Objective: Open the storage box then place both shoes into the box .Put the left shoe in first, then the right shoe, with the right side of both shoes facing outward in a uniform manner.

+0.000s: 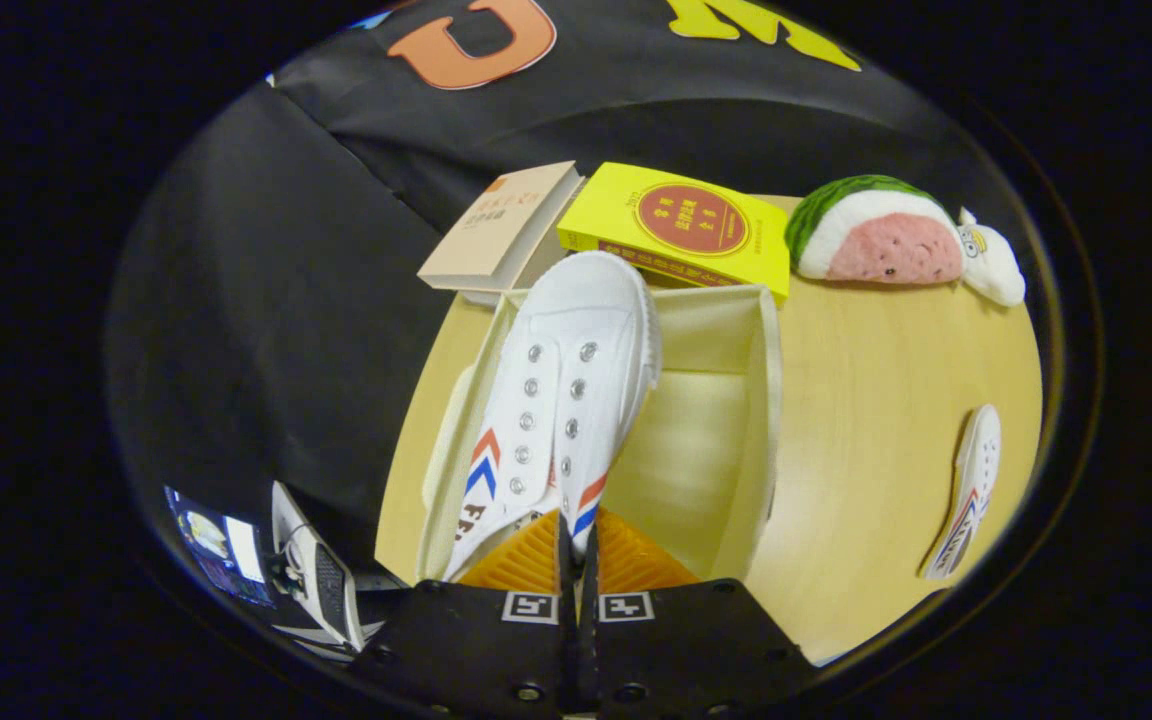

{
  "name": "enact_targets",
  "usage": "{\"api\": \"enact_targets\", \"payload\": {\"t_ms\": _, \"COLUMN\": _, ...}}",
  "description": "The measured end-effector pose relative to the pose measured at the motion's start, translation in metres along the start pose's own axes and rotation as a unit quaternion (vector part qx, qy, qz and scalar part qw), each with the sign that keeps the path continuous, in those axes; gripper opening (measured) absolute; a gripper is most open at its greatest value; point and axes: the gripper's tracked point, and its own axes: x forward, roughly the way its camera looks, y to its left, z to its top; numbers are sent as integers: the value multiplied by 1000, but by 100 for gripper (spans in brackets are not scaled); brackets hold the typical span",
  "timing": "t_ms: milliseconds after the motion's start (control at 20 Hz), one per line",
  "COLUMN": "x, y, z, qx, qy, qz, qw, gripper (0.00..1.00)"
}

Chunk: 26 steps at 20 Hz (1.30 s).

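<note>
The gripper [576,545] has its two fingers clenched close together on the heel end of a white canvas lace-less sneaker with metal eyelets and red and blue chevron stripes on its side [561,400], pinching the thin edge of the shoe's opening between them, so the shoe extends straight ahead of the fingers with its toe pointing away. The held shoe hangs over the open cream-coloured rectangular storage box [736,400], lying toward the box's left wall, with its rubber toe cap reaching past the far rim; whether its sole touches the box floor cannot be told. The right part of the box interior beside the shoe is bare. The box stands on a round pale wooden table [866,450]. Well apart to the right of the box, on the table top, lies the second white canvas sneaker with the same striped side [966,490], resting on its side. Just beyond the box's far rim lie a beige paperback book [496,225] and a bright yellow book with a red round emblem on its cover [681,225], side by side. Farther right, near the table's far edge, sits a plush toy shaped like a watermelon slice with green rind and pink face [876,235]
</note>
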Motion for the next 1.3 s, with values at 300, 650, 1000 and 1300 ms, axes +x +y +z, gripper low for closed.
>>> {"api": "enact_targets", "payload": {"t_ms": 300, "x": 49, "y": 4, "z": -12, "qx": 6, "qy": 20, "qz": -48, "qw": 999, "gripper": 0}}
{"api": "enact_targets", "payload": {"t_ms": 650, "x": 93, "y": 3, "z": -41, "qx": -54, "qy": 95, "qz": -71, "qw": 992, "gripper": 0}}
{"api": "enact_targets", "payload": {"t_ms": 1000, "x": 99, "y": -3, "z": -41, "qx": -71, "qy": 99, "qz": -65, "qw": 990, "gripper": 16}}
{"api": "enact_targets", "payload": {"t_ms": 1300, "x": 30, "y": 1, "z": -34, "qx": -93, "qy": 45, "qz": -10, "qw": 995, "gripper": 83}}
